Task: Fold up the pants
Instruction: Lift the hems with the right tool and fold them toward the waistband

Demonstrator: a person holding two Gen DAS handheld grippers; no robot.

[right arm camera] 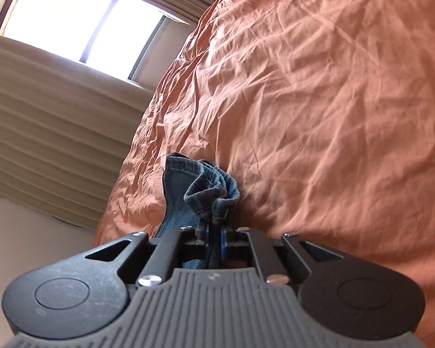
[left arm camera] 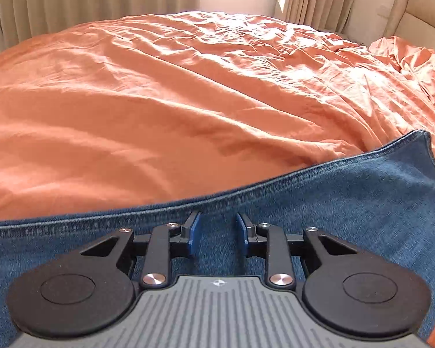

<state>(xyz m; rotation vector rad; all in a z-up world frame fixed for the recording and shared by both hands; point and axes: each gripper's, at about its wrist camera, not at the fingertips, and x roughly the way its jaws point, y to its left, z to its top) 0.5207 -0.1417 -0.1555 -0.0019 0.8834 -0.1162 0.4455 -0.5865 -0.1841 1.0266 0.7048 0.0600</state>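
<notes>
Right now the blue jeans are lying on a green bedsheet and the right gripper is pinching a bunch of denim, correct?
Not quite. The bedsheet is orange, not green, as both wrist views show. The rest holds: the right gripper is shut on a bunch of the blue jeans.

No legible text, label, brand or number in either view; only a small unlettered round mark on each gripper body.
</notes>
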